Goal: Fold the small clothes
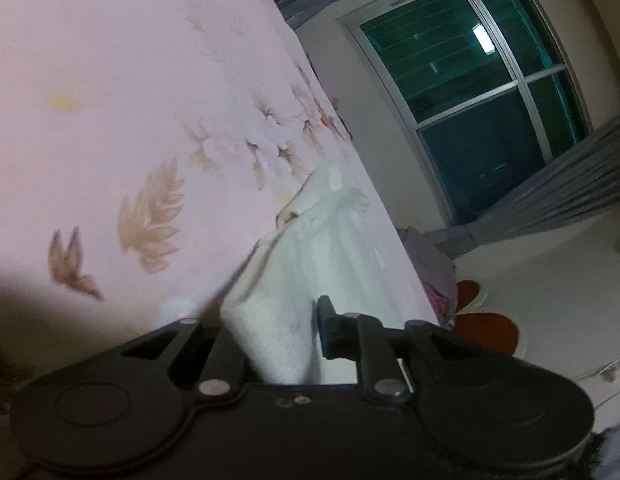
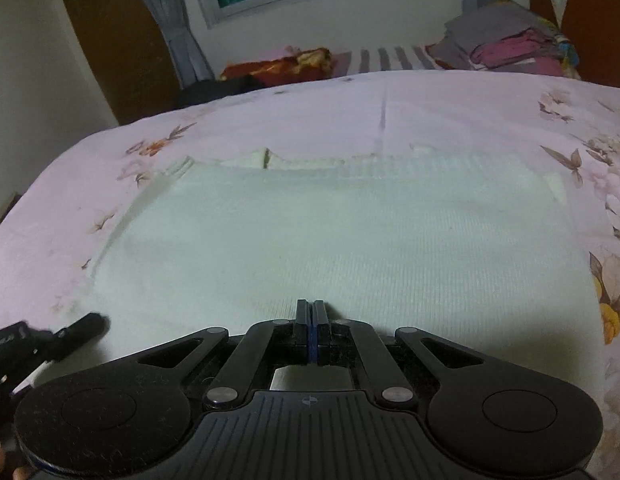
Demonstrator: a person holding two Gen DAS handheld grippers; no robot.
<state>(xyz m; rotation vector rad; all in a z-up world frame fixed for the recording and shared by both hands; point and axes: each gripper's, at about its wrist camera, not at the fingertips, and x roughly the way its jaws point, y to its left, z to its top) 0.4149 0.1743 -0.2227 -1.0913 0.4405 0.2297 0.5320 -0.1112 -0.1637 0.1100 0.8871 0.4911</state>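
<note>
A white knitted garment (image 2: 342,236) lies spread flat on the pink floral bedsheet (image 2: 430,104). My right gripper (image 2: 312,308) is shut, its fingers pressed together, low over the garment's near edge; whether cloth is pinched I cannot tell. In the left wrist view the same white garment (image 1: 310,248) rises in a fold between my left gripper's (image 1: 278,320) fingers; the right finger (image 1: 330,328) shows, the left one is hidden behind the cloth. The left gripper also shows at the lower left of the right wrist view (image 2: 82,332), at the garment's left corner.
A pile of folded grey and pink clothes (image 2: 506,48) sits at the far right of the bed by the dark red headboard (image 2: 590,12). A red-orange cloth (image 2: 282,66) lies beyond the far edge. A window (image 1: 474,92) with grey curtains is behind.
</note>
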